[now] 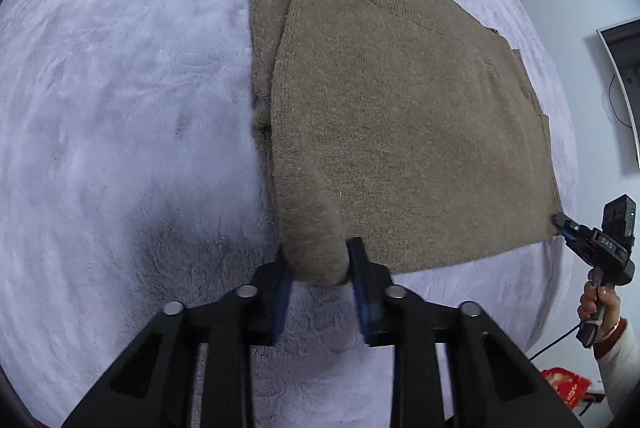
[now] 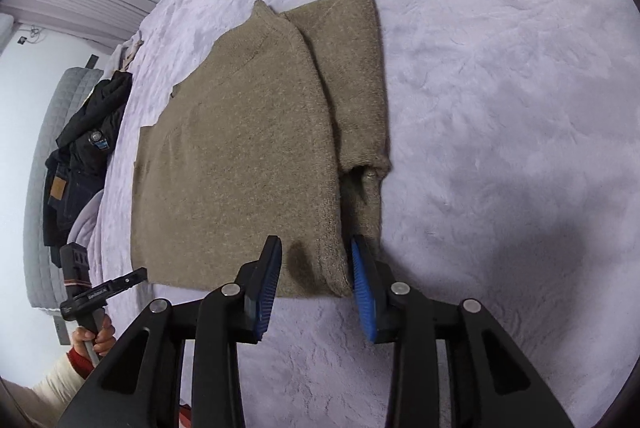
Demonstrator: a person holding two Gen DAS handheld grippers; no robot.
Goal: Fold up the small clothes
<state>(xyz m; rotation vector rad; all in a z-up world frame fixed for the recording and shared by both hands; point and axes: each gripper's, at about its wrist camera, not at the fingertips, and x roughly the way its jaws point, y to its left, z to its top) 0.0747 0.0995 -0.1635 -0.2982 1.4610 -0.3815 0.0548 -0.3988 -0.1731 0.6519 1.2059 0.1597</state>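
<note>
Left gripper is clenched on the near corner of the brown knit sweater, with the bunched fabric filling the gap between its blue pads. Right gripper straddles the other near corner, pads apart and not pressing. From the left wrist, the sweater lies folded on the pale plush blanket, spreading toward one o'clock.

Reading nothing with certainty: making out only white lettering on the right gripper at four o'clock in the left wrist view, and pale print on the left gripper at eight o'clock in the right wrist view, both too blurred for spelling out.
</note>
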